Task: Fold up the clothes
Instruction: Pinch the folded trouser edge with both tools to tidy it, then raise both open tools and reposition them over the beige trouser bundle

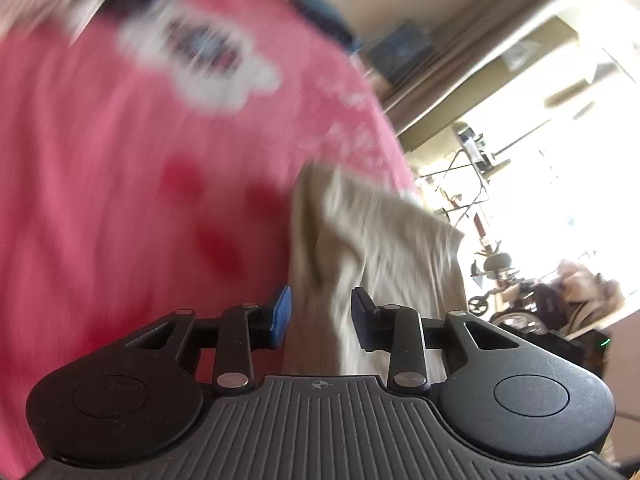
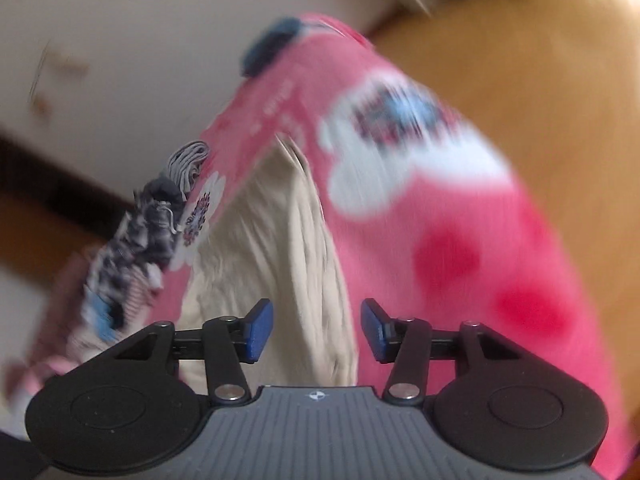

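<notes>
Now, crumpled beige garment [image 1: 372,248] lies between both part-open grippers, left [image 1: 320,316] and right [image 2: 316,330], pads not pressing; no writing legible.

You see a pink patterned cover [image 1: 100,168] filling most of the left wrist view; it carries white flower prints and darker red blotches, all smeared by motion blur. In the right wrist view, note that it drapes over a rounded edge, with wooden flooring [image 2: 520,72] beyond it. To the far right of the left wrist view, you see a bright, overexposed window area [image 1: 560,184], a metal-framed rack [image 1: 468,168] in front of it, and what appears to be a wheeled stroller [image 1: 500,300] lower down. A pale wall [image 2: 140,40] occupies the upper left of the right wrist view.
</notes>
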